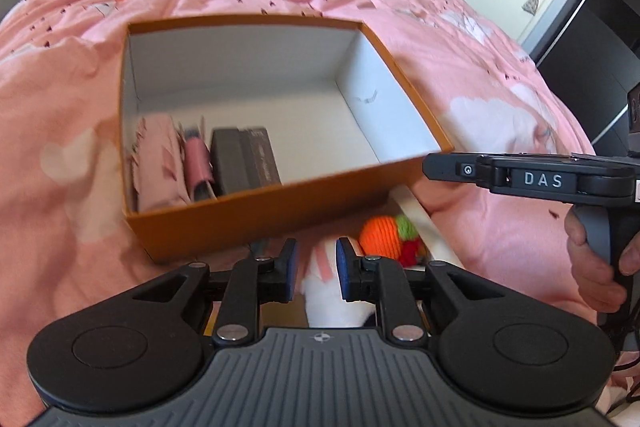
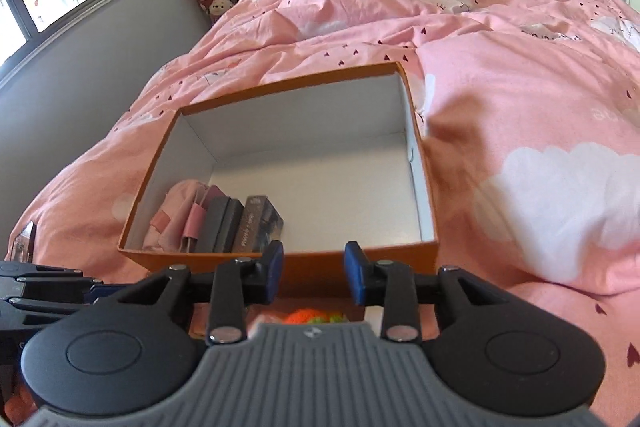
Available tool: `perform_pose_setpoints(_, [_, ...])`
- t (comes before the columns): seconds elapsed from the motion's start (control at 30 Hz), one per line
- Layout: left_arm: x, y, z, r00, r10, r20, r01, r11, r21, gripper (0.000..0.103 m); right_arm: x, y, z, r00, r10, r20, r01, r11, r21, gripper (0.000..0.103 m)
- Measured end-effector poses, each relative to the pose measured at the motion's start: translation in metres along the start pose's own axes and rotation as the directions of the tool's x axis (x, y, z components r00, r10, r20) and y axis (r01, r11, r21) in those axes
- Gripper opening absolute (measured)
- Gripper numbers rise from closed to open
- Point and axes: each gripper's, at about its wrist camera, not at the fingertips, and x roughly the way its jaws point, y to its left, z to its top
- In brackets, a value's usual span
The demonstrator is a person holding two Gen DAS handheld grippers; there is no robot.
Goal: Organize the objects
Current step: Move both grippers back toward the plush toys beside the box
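1. Our left tongs (image 1: 316, 267) stand apart with nothing clamped between their blue pads. They hover just above a white and pink soft thing (image 1: 332, 291) that lies below and between the fingers; we cannot tell what it is.

2. Our right tongs (image 2: 314, 273) are likewise spread and empty, held just short of the near wall of the orange box (image 2: 280, 263). In the left wrist view this same tool (image 1: 528, 179) shows from the side, at the right near corner of the box, so its finger gap is hidden there.

3. Just right of the left tongs lies an orange yarn toy (image 1: 378, 235) with green and red parts, outside the box on the near side. Beside it runs a white edge (image 1: 424, 223), perhaps a lid or tray rim; we cannot say which.

4. Inside the box, at its near left corner, some things already stand in a row: a pink folded cloth (image 2: 172, 219), a pink case (image 2: 196, 223), a dark box (image 2: 220, 227) and a patterned dark box (image 2: 256, 227).

5. The rest of the box floor, far and right, is bare white.

6. The box rests on the bed's pink duvet (image 2: 520, 99).

7. We judge the sorting partly done: a few items stowed, and at least the yarn toy and the white and pink thing left to go in.
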Motion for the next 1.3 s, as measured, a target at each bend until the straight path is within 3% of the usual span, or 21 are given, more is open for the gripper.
perform_pose_setpoints(0.27, [0.025,-0.011,-0.015,0.988,-0.057,-0.14,0.057,0.998,0.0,0.03,0.002,0.003,-0.038,0.987,-0.011,-0.161,0.005,0.999,-0.041,0.036])
perform_pose_setpoints(0.37, [0.035,-0.017,-0.021,0.985,-0.06,-0.163,0.064,0.998,0.021,0.045,0.006,0.007,-0.046,0.979,-0.009,-0.201,-0.003,0.998,-0.058,0.036])
perform_pose_setpoints(0.53, [0.046,-0.026,-0.024,0.985,-0.013,-0.171,0.026,0.997,0.078,0.061,0.007,0.009,-0.052,0.975,-0.072,-0.21,0.051,0.993,-0.103,0.036])
perform_pose_setpoints(0.73, [0.061,-0.033,-0.026,0.981,0.025,-0.193,-0.002,0.993,0.117,0.068,0.009,0.005,-0.053,0.97,-0.084,-0.226,0.062,0.993,-0.1,0.035])
perform_pose_setpoints(1.07, [0.077,-0.049,-0.032,0.968,0.153,-0.2,-0.099,0.962,0.255,0.07,0.007,0.01,-0.056,0.967,-0.099,-0.236,0.059,0.984,-0.168,0.036])
perform_pose_setpoints(1.3, [0.073,-0.047,-0.036,0.971,0.148,-0.186,-0.094,0.958,0.271,0.061,0.008,0.021,-0.052,0.958,-0.058,-0.282,-0.032,0.952,-0.303,0.036])
